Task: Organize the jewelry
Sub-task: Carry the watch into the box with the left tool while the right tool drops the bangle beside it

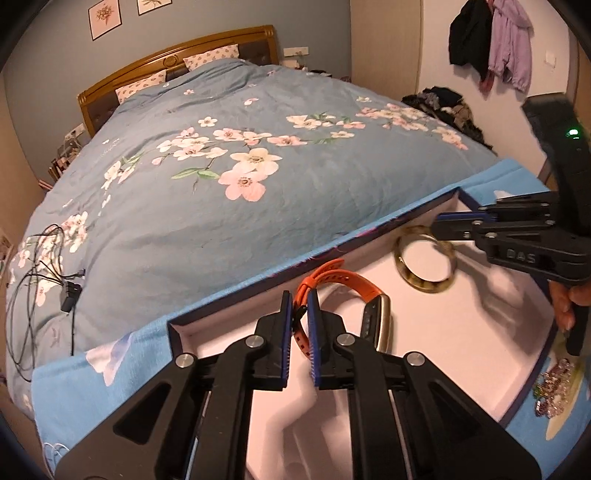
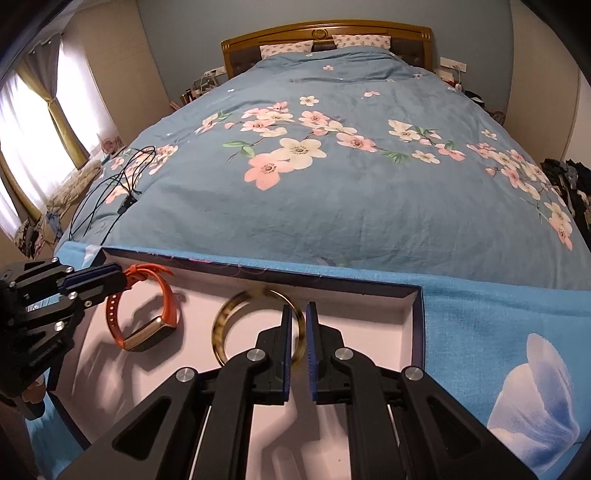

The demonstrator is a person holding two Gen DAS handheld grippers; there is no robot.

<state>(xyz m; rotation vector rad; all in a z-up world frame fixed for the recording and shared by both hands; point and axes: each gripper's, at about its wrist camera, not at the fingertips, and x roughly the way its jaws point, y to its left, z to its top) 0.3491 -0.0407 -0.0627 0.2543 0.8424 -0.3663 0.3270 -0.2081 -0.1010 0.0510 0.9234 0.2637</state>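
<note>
The orange rubber-strapped watch with its gold rectangular case lies on the pale floor of the shallow, dark-rimmed cardboard box, over toward the left end, and the left gripper has its blue-padded fingers nearly together on the strap's free end, pinching it up by the box's far wall. From the right-hand camera that same watch sits on its side, gold case down toward us, strap looping up to where the left gripper bites it!

Just beside it, further along the box floor, there's the round tortoiseshell-and-gold bangle, a bit blurred. The right gripper has one side of the bangle between its blue pads, fingers narrowed to a slim gap around the ring's rim — gripping it, by the look of things. In the left camera the right gripper comes in from the right edge, its tip over the bangle's upper rim.

The box rests on a bright blue cloth printed with white flowers, spread at the foot of a big bed with a blue floral duvet. A cluster of clear and pink beaded jewelry lies on the cloth just outside the box's right wall. Black cables are tangled on the duvet at the left. A brown wooden headboard backs the pillows.
</note>
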